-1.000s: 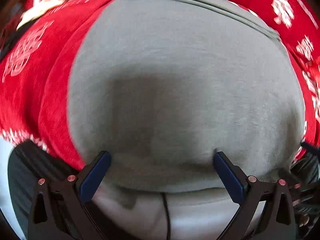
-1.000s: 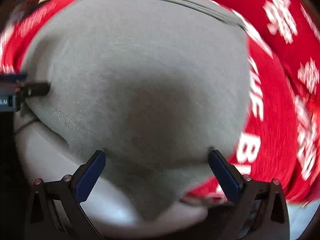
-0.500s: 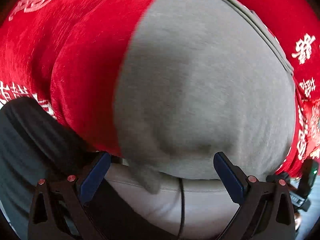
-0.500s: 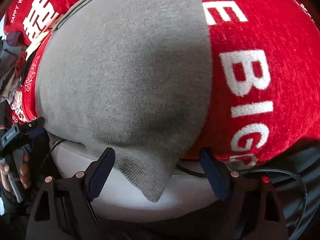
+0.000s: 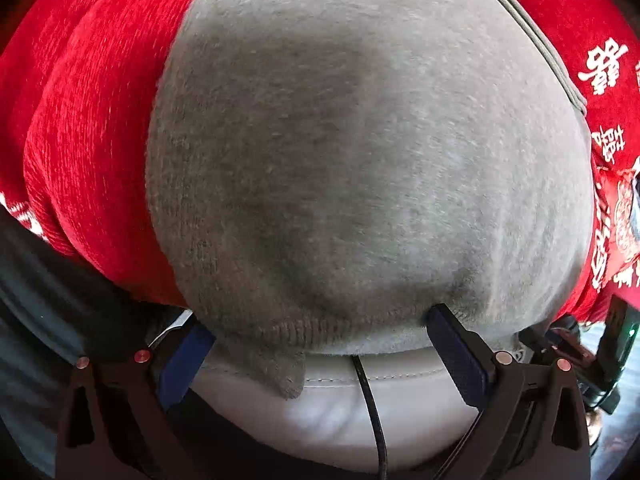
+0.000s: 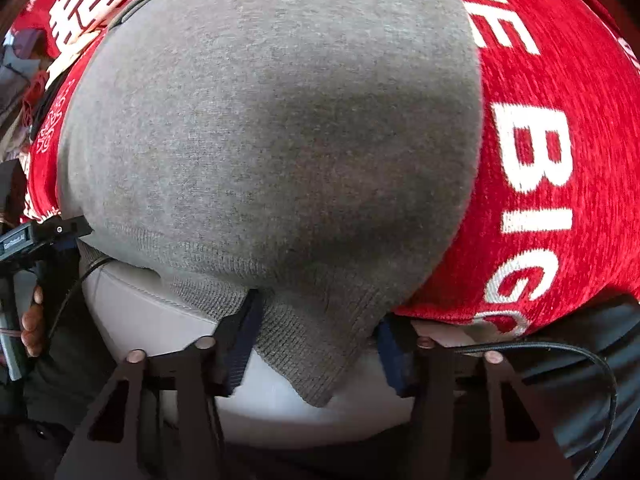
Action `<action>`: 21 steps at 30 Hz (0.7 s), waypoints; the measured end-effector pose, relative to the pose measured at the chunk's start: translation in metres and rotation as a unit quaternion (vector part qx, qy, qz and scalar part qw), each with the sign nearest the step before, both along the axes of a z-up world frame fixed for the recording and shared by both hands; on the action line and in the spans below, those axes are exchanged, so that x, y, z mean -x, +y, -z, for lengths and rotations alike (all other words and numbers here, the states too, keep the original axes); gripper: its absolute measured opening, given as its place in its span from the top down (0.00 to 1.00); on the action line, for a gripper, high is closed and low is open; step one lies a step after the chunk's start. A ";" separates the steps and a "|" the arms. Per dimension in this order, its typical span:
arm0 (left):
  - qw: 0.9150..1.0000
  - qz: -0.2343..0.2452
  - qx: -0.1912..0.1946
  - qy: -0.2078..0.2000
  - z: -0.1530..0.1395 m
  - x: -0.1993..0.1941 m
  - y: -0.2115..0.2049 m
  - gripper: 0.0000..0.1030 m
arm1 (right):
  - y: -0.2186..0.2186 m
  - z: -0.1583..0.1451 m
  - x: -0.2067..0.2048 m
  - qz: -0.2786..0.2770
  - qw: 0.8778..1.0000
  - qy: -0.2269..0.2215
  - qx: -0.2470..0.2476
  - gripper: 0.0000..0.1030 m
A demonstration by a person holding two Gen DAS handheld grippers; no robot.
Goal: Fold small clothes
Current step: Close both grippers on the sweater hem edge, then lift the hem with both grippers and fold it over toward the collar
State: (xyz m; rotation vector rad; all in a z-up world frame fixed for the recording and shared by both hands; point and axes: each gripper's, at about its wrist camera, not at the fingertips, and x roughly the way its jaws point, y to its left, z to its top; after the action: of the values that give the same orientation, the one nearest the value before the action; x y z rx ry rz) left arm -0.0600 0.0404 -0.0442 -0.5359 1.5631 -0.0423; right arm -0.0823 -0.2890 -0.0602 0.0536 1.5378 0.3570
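A grey knit garment [image 5: 360, 152] lies flat on a red cloth [image 5: 92, 128] with white lettering and fills both views; it also shows in the right wrist view [image 6: 272, 140]. Its near hem hangs over a white padded edge [image 5: 328, 408]. My left gripper [image 5: 320, 344] is open, its fingers spread wide either side of the near hem and a small hanging corner. My right gripper [image 6: 316, 340] is partly closed around the garment's near right corner [image 6: 316, 344], with the corner between the jaws; I cannot tell whether the pads pinch it.
The red cloth [image 6: 560, 140] covers the surface around the garment. A black cable [image 5: 372, 412] runs down over the white edge. The left gripper and the hand holding it [image 6: 32, 320] show at the left of the right wrist view. Dark fabric [image 5: 48, 320] lies at lower left.
Both grippers have dropped toward the garment's near hem. The right gripper's jaws have narrowed around the near right corner. The left gripper stays wide open.
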 end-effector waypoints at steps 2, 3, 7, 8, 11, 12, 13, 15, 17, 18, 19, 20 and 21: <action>1.000 0.003 -0.002 -0.009 -0.002 -0.001 0.003 0.10 | -0.001 0.001 0.001 0.000 1.000 0.005 -0.008 0.69; 1.000 0.006 -0.004 -0.015 -0.004 0.000 0.002 0.13 | 0.000 0.002 0.002 -0.001 1.000 0.007 -0.011 0.80; 0.999 0.013 -0.001 -0.036 -0.014 0.011 0.013 0.55 | 0.009 0.000 0.003 -0.016 1.000 -0.007 -0.015 0.93; 0.999 0.015 0.003 -0.040 -0.016 0.013 0.013 0.69 | 0.011 -0.003 0.005 -0.021 1.000 -0.016 -0.017 0.93; 0.999 0.015 0.012 -0.050 -0.021 0.015 0.018 0.81 | 0.012 -0.012 0.009 -0.021 0.999 -0.030 -0.039 0.93; 0.999 0.015 0.011 -0.050 -0.021 0.015 0.018 0.82 | 0.011 -0.015 0.009 -0.020 0.998 -0.034 -0.049 0.93; 0.999 0.015 0.012 -0.051 -0.024 0.013 0.020 0.83 | 0.010 -0.019 0.010 -0.019 0.997 -0.039 -0.057 0.93; 0.998 0.013 0.018 -0.052 -0.027 0.010 0.018 0.84 | 0.008 -0.025 0.012 -0.018 0.996 -0.051 -0.077 0.93; 0.998 0.012 0.028 -0.057 -0.031 0.020 0.026 0.84 | 0.007 -0.034 0.013 -0.019 0.993 -0.067 -0.095 0.93; 0.997 0.011 0.035 -0.062 -0.034 0.021 0.028 0.84 | 0.005 -0.037 0.013 -0.019 0.992 -0.072 -0.102 0.93; 0.996 0.008 0.043 -0.071 -0.039 0.021 0.032 0.84 | 0.000 -0.041 0.011 -0.019 0.990 -0.079 -0.112 0.93; 0.995 0.004 0.052 -0.082 -0.044 0.021 0.036 0.84 | -0.004 -0.047 0.008 -0.016 0.988 -0.086 -0.124 0.93; 0.994 -0.002 0.060 -0.096 -0.049 0.029 0.036 0.84 | -0.009 -0.053 0.005 -0.013 0.986 -0.093 -0.139 0.93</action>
State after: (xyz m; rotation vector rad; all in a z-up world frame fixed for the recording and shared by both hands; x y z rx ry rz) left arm -0.0886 0.0763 0.0043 -0.6112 1.3767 -0.1799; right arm -0.0871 -0.2982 -0.0070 0.2127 1.2974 0.5807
